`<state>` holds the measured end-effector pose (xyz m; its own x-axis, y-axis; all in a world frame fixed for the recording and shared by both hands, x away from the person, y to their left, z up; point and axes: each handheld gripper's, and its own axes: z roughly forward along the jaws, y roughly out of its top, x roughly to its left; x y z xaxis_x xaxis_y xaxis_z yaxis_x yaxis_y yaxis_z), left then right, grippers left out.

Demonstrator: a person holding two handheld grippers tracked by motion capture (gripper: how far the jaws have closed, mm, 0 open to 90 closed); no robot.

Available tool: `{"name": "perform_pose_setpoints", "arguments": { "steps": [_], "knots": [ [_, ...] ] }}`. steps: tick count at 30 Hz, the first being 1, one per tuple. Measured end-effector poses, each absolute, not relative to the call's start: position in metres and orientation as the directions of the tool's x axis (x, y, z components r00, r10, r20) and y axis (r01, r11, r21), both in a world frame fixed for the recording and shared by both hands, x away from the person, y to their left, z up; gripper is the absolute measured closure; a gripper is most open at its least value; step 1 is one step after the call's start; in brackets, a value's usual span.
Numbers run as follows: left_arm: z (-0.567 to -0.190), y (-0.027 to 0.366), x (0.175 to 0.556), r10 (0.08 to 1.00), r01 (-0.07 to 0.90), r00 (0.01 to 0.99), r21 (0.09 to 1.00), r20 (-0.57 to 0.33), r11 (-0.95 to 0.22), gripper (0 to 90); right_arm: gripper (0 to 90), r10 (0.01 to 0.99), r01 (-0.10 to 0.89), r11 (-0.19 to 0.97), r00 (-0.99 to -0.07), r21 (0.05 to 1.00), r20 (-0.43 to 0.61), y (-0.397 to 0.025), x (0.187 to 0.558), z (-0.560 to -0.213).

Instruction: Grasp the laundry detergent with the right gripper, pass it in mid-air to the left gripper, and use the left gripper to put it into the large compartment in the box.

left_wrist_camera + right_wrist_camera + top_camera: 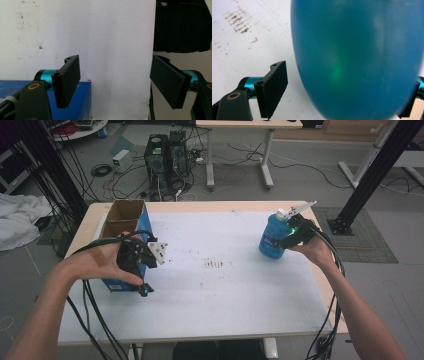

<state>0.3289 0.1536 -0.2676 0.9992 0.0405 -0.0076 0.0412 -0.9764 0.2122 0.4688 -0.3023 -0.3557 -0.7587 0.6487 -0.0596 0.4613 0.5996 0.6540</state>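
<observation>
High view, bottle: the translucent blue plastic bottle with a white cap stands upright at right of centre, near the far right corner of the white-covered table.
High view, right gripper: it sits against the bottle's side; a sideways push could tip the bottle toward the table edge.
High view, box: the open blue cardboard box stands at left of centre, with the left gripper just in front of it.
Left gripper view, state: jaws spread, nothing between them; the box corner lies at lower left, so a careless swing could knock it.
Right gripper view, state: jaws apart around the bottle, not clamped.
Right gripper view, risk: the curved, smooth wall could slip out if the jaws close off-centre.
</observation>
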Motion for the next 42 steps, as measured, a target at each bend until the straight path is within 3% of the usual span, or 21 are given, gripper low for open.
{"name": "perform_pose_setpoints", "arguments": {
  "steps": [19, 34, 35, 42],
  "knots": [
    [-0.271, 0.154, 0.330, 0.042, 0.044, 0.999, 0.213, -0.010, -0.976, 24.6, 13.4, 0.674, 0.472, 0.550, -0.738, 0.689, -0.033, -0.302, 0.470, -0.369],
    [-0.272, 0.156, 0.330, 0.053, 0.053, 0.999, 0.212, -0.005, -0.976, 24.6, 19.5, 0.669, 0.464, 0.552, -0.743, 0.693, -0.035, -0.304, 0.469, -0.372],
    [-0.272, 0.156, 0.330, 0.054, 0.054, 0.999, 0.211, -0.005, -0.976, 24.5, 25.0, 0.667, 0.465, 0.551, -0.744, 0.693, -0.031, -0.304, 0.469, -0.372],
    [-0.273, 0.156, 0.330, 0.061, 0.061, 0.998, 0.215, -0.004, -0.975, 24.5, 27.5, 0.668, 0.466, 0.543, -0.744, 0.699, -0.023, -0.304, 0.470, -0.373]
  ]
}}
